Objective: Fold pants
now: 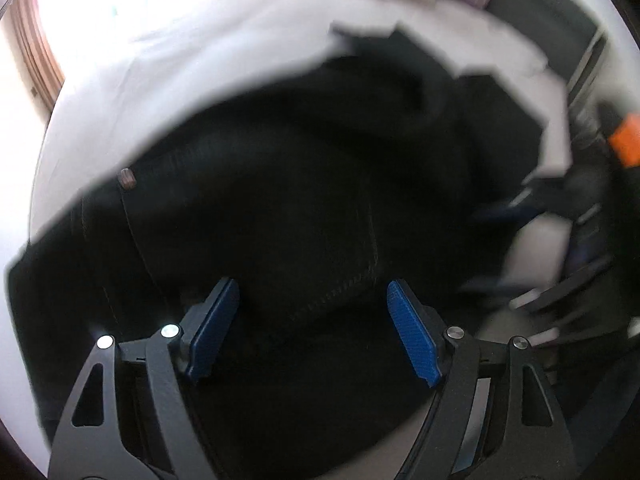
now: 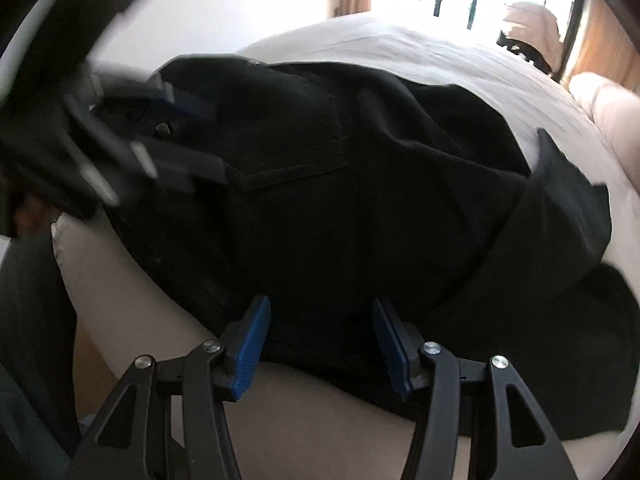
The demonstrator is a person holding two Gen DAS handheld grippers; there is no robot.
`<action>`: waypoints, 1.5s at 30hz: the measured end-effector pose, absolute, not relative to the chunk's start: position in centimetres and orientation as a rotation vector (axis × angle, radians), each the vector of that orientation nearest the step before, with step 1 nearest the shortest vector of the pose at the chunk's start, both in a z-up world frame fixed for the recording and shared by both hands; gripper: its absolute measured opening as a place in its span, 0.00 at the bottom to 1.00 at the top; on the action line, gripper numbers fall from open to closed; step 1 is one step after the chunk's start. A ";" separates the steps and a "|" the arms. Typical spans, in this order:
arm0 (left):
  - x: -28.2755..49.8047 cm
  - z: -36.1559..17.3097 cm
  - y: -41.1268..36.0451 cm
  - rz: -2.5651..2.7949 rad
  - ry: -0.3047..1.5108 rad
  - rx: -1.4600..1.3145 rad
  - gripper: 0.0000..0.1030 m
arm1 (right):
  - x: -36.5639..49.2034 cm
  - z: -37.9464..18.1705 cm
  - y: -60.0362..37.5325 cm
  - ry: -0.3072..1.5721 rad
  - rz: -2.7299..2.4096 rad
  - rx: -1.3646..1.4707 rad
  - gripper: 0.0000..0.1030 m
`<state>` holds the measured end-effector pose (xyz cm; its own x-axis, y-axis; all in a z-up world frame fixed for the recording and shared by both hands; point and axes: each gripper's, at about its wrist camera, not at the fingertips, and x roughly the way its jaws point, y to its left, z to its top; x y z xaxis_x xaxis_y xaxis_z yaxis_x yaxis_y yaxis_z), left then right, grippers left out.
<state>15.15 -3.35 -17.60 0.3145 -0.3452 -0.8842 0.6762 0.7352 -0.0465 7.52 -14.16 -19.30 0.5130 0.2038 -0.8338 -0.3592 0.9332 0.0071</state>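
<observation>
Black pants [image 1: 304, 208] lie crumpled on a white bed sheet [image 1: 168, 80]. In the left wrist view a back pocket and a button at the waistband show. My left gripper [image 1: 314, 320] is open just above the pocket area, holding nothing. My right gripper [image 2: 320, 332] is open over the near edge of the pants [image 2: 340, 200], holding nothing. The left gripper also shows blurred in the right wrist view [image 2: 132, 128] at the waistband. The right gripper shows blurred at the right in the left wrist view [image 1: 560, 240].
The bed sheet [image 2: 400, 52] stretches toward a bright window at the back. The bed's near edge [image 2: 300, 420] runs below the right gripper. A dark cabinet [image 1: 552, 12] stands at the far right. A beige pillow [image 2: 612, 108] lies at the right.
</observation>
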 end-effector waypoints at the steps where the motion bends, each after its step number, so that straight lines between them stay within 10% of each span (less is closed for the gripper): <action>1: 14.8 -17.5 -3.7 -0.681 1.026 0.375 0.73 | 7.6 -19.1 -14.4 0.984 0.335 -0.158 0.55; 12: 17.4 -17.5 -6.3 -0.637 1.063 0.331 0.74 | 7.4 -19.3 -15.4 1.012 0.341 -0.119 0.66; 23: 17.0 -19.1 -5.7 -0.578 1.072 0.290 0.77 | 20.9 -6.7 -29.7 0.869 -0.007 0.042 0.72; 45: 17.8 -19.0 -4.4 -0.575 1.099 0.255 0.77 | 39.1 -18.5 -35.9 1.171 -0.249 0.091 0.68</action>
